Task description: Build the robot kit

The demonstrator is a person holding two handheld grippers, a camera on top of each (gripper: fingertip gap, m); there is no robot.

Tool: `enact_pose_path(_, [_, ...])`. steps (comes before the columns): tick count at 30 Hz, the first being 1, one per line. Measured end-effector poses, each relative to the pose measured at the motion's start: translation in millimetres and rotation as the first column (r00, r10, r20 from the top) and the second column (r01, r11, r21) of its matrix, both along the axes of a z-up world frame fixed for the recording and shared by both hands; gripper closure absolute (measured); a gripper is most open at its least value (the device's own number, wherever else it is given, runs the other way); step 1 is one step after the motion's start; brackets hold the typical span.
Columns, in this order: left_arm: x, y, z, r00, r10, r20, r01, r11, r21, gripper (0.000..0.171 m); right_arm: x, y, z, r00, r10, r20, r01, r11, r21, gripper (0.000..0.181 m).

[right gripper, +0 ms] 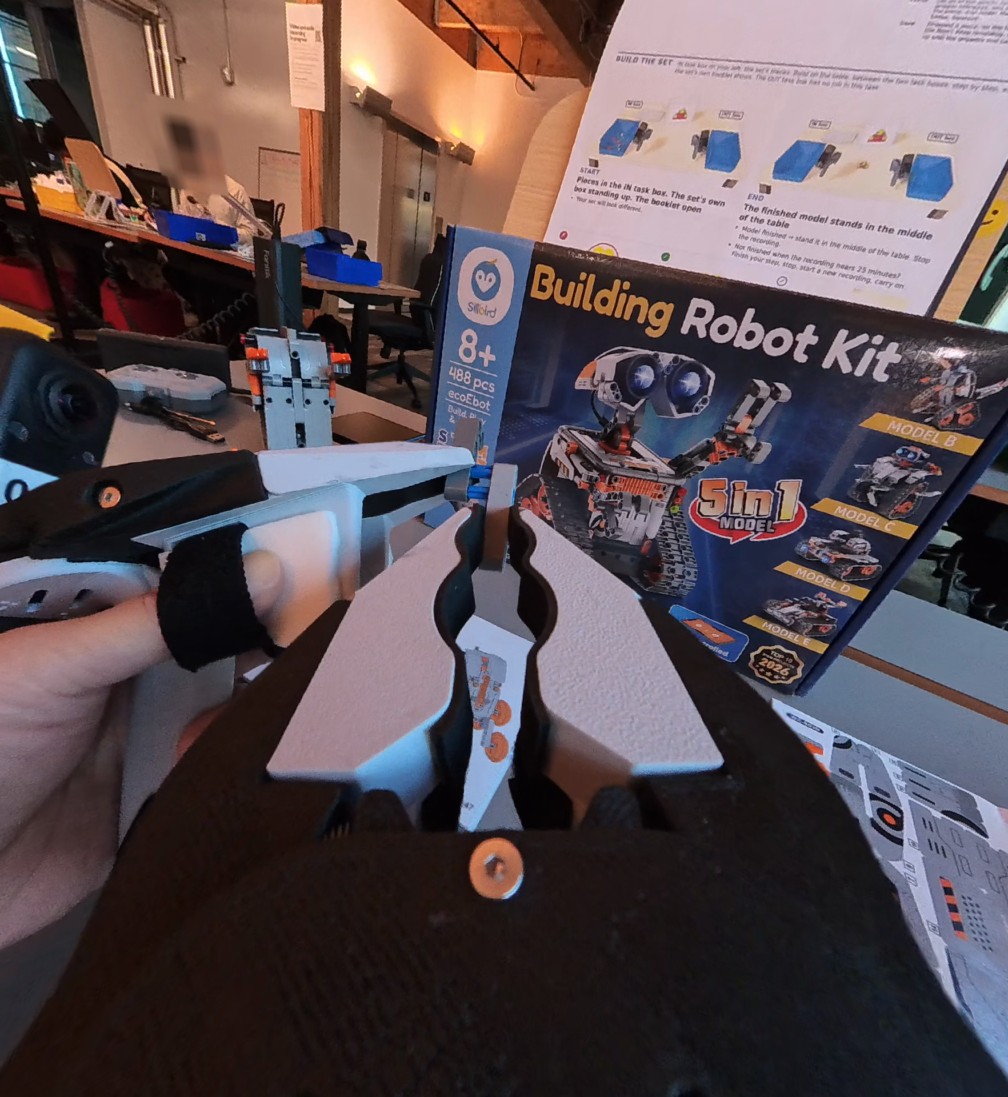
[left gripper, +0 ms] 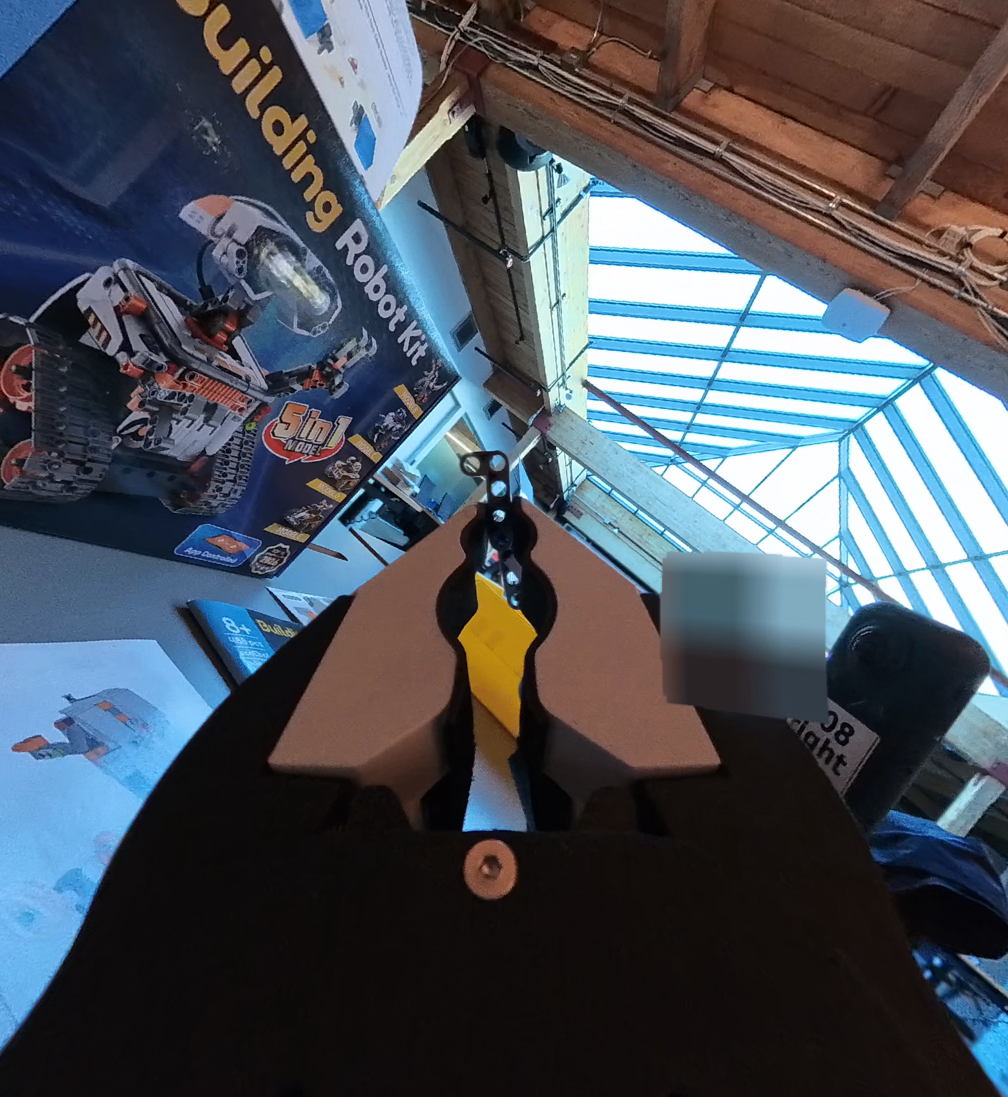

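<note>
My left hand-held gripper (left gripper: 498, 522) is clamped on a thin black perforated plastic beam (left gripper: 498, 510), which pokes out past the fingertips with its holed end free. My right hand-held gripper (right gripper: 494, 522) is closed on a flat grey plastic beam (right gripper: 498, 516), pinched near the tips and standing roughly upright. In the right wrist view the left one comes in from the side, its tips just beside the grey beam, with small blue pins (right gripper: 478, 473) showing between the two pieces (whether they are already seated I cannot tell).

Both pieces look light, stiff and smooth, so I judge they could twist or slip in a narrow pinch; holding them across the flat faces near the middle, clear of the holes, seems the safest grip.

My left hand (right gripper: 26, 712) wraps its handle, a finger through a black fabric strap (right gripper: 205, 593). The left tool is tilted steeply upward toward the wooden ceiling beams (left gripper: 727, 119) and skylight; the right points level, over the grey tabletop (right gripper: 935, 641).

Behind stand a dark blue cardboard robot-kit box (right gripper: 727, 463) and a white printed instruction sheet (right gripper: 816, 148); an open building booklet (right gripper: 935, 861) lies to the right.
</note>
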State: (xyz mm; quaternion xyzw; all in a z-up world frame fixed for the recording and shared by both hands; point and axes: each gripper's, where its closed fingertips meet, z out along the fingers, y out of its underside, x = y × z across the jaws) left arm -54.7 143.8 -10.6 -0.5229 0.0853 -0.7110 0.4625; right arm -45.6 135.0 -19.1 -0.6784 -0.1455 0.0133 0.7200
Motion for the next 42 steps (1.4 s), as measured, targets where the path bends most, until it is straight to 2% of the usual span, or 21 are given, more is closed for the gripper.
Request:
enact_pose_path(3, [-1, 0, 1, 1.000, 0.020, -0.001, -0.020, 1.000, 0.016, 0.167, -1, 1, 1, 0.999, -0.022, 0.046, 0.021, 1.000, 0.019, 0.176])
enact_pose_path(6, [-1, 1, -1, 1.000, 0.012, -0.001, -0.012, 1.000, 0.006, 0.167, -2, 1, -2, 1.000, -0.010, 0.016, 0.010, 1.000, 0.005, 0.175])
enact_pose_path(11, [-1, 1, -3, 0.997, 0.000, -0.083, 0.001, 1.000, 0.011, 0.167, 4, -1, 0, 0.999, -0.017, 0.044, 0.017, 1.000, 0.009, 0.175])
enact_pose_path(13, [-3, -4, -8, 0.991, -0.047, -0.126, 0.043, 0.998, -0.035, 0.167, 13, -6, 4, 1.000, -0.016, 0.025, 0.015, 1.000, 0.013, 0.176])
enact_pose_path(14, [0, -9, -20, 0.975, -0.117, -0.189, 0.099, 0.990, -0.101, 0.167, 15, -8, 1, 1.000, 0.008, 0.024, -0.008, 1.000, -0.028, 0.176])
enact_pose_path(15, [4, -18, -40, 0.931, -0.218, -0.291, 0.168, 0.968, -0.188, 0.167, 21, -10, -5, 1.000, 0.012, 0.027, -0.010, 0.996, -0.084, 0.175])
enact_pose_path(16, [5, -31, -61, 0.859, -0.332, -0.390, 0.235, 0.932, -0.276, 0.167, 25, -12, -12, 0.999, 0.035, 0.038, -0.030, 0.990, -0.137, 0.176])
enact_pose_path(18, [-3, -66, -102, 0.653, -0.523, -0.547, 0.315, 0.845, -0.432, 0.167, 33, -18, -29, 0.996, 0.077, 0.055, -0.061, 0.970, -0.236, 0.175])
enact_pose_path(19, [-10, -78, -114, 0.596, -0.548, -0.587, 0.307, 0.831, -0.464, 0.167, 38, -19, -30, 0.995, 0.084, 0.055, -0.069, 0.970, -0.234, 0.176])
enact_pose_path(21, [-22, -94, -128, 0.533, -0.574, -0.622, 0.293, 0.815, -0.500, 0.167, 39, -20, -34, 0.994, 0.108, 0.020, -0.098, 0.957, -0.272, 0.175])
enact_pose_path(25, [-42, -94, -146, 0.440, -0.497, -0.748, 0.207, 0.867, -0.454, 0.167, 30, -21, -32, 0.988, 0.152, 0.000, -0.146, 0.953, -0.263, 0.175])
enact_pose_path(29, [-47, -96, -145, 0.479, -0.522, -0.706, 0.197, 0.848, -0.493, 0.164, 20, -29, -13, 0.980, 0.200, -0.015, -0.200, 0.961, -0.189, 0.175])
enact_pose_path(31, [-50, -93, -136, 0.511, -0.496, -0.702, 0.192, 0.862, -0.469, 0.140, 19, -38, 4, 0.978, 0.206, -0.026, -0.207, 0.970, -0.127, 0.176])
enact_pose_path(33, [-66, -83, -127, 0.518, -0.413, -0.749, 0.114, 0.901, -0.418, 0.120, 23, -53, 17, 0.983, 0.185, -0.021, -0.186, 0.981, -0.060, 0.175])
enact_pose_path(34, [-73, -76, -112, 0.541, -0.341, -0.769, 0.084, 0.931, -0.354, 0.120, 23, -64, 26, 0.984, 0.179, -0.013, -0.179, 0.984, -0.012, 0.175])
enact_pose_path(35, [-74, -71, -86, 0.606, -0.256, -0.753, 0.077, 0.961, -0.265, 0.124, 22, -74, 33, 0.983, 0.182, -0.002, -0.182, 0.983, 0.022, 0.175])
enact_pose_path(37, [-59, -78, -15, 0.785, -0.159, -0.598, 0.129, 0.987, -0.093, 0.135, 18, -90, 47, 0.983, 0.183, 0.009, -0.183, 0.980, 0.081, 0.176])
enact_pose_path(38, [-44, -92, 20, 0.851, -0.191, -0.490, 0.204, 0.979, -0.029, 0.138, 12, -97, 53, 0.977, 0.214, -0.006, -0.213, 0.973, 0.091, 0.175])
enact_pose_path(39, [-30, -106, 46, 0.881, -0.260, -0.396, 0.292, 0.956, 0.022, 0.143, 10, -101, 57, 0.975, 0.219, -0.043, -0.215, 0.972, 0.092, 0.175])
enact_pose_path(42, [1, -121, 69, 0.879, -0.400, -0.261, 0.420, 0.907, 0.025, 0.144, 20, -116, 73, 0.980, 0.168, -0.109, -0.148, 0.975, 0.166, 0.176])
